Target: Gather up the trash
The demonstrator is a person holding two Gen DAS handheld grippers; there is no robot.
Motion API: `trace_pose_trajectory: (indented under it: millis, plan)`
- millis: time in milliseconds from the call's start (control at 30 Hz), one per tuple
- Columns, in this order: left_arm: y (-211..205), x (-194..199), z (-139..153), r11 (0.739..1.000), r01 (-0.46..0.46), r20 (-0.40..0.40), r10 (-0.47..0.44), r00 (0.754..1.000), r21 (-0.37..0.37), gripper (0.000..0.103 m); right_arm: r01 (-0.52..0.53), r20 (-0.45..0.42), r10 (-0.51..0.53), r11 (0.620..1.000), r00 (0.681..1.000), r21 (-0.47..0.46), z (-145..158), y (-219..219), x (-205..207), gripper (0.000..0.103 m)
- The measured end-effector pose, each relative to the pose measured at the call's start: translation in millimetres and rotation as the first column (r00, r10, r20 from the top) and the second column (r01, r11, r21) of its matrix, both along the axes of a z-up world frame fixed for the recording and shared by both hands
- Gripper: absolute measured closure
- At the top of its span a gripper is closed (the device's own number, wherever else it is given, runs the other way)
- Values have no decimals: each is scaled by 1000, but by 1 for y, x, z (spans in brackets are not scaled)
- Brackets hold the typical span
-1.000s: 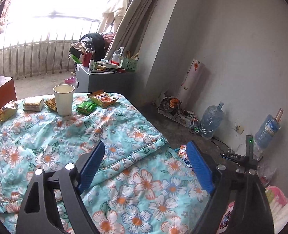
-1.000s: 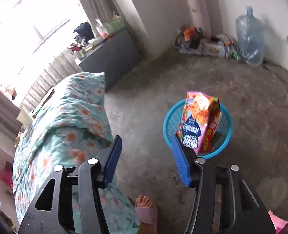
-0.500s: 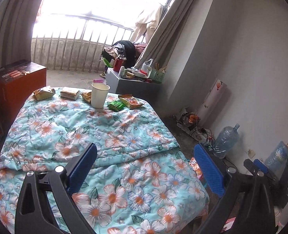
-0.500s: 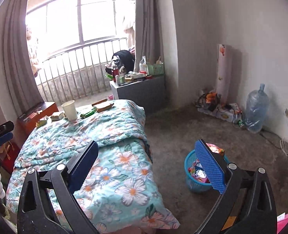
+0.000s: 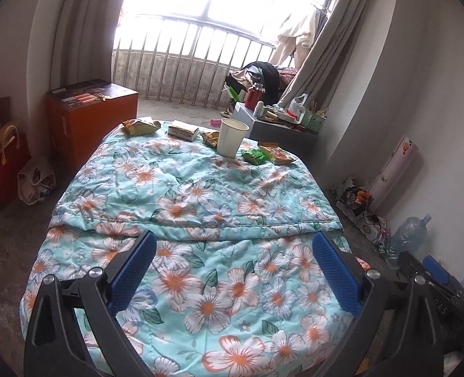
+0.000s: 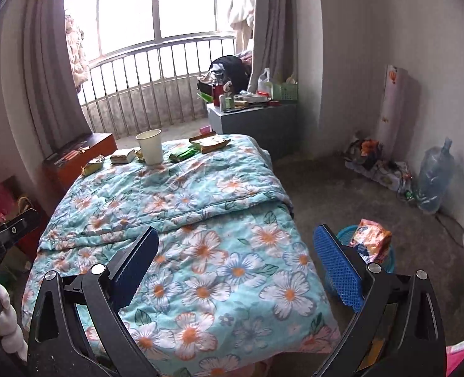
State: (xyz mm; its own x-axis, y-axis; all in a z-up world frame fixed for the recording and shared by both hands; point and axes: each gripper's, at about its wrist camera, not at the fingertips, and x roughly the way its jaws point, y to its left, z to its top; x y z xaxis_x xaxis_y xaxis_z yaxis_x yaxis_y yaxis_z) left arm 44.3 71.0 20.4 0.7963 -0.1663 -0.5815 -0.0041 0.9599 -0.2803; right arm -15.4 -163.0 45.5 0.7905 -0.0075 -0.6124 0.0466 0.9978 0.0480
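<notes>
Left gripper point(image 5: 233, 265): jaws wide, nothing between them; they were just opening.
Yellow packet point(image 5: 140, 125): far ahead, left of the left finger's line; light, crinkly, pinch its flat middle.
Pale packet point(image 5: 183, 130): beside it, soft, squashes.
Cup point(image 5: 231, 136): far ahead between the fingers, upright; light paper, crushes easily, grip low on the wall.
Green wrapper point(image 5: 254, 156): just right of cup, flat, slippery.
Orange packet point(image 5: 276, 153): touching it, flat.
Right gripper point(image 6: 235, 262): wide, empty, was just opening.
Basket point(image 6: 389, 256): behind right finger, a packet in it.
</notes>
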Motion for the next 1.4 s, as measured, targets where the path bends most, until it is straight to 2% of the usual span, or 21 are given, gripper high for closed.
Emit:
trace_pose_trajectory:
  millis: [133, 300, 533, 867, 1000, 1167, 1400]
  plan:
    - [4, -10, -1, 997, -37, 5, 36, 999, 73, 6, 1, 14, -1, 1000, 1000, -9, 5, 12, 2, 8]
    - [17, -14, 0, 994, -83, 1, 83, 997, 68, 6, 8, 3, -8, 1000, 1000, 7, 10, 18, 7, 8]
    - [24, -12, 2, 990, -120, 11, 120, 993, 78, 6, 25, 18, -24, 999, 1000, -34, 14, 24, 16, 8]
    - [32, -16, -9, 985, -143, -56, 149, 987, 100, 6, 31, 31, -30, 999, 999, -17, 10, 25, 16, 8]
    - [32, -21, -15, 987, -136, -68, 142, 988, 87, 6, 36, 18, -35, 999, 999, -38, 9, 22, 5, 8]
    - [19, -24, -16, 989, -103, -82, 112, 990, 108, 6, 78, 26, -77, 997, 997, -23, 5, 3, -24, 8]
    - [-27, -20, -26, 992, 11, -154, 8, 988, 123, 6, 117, -131, -119, 993, 984, -18, -27, -30, -41, 8]
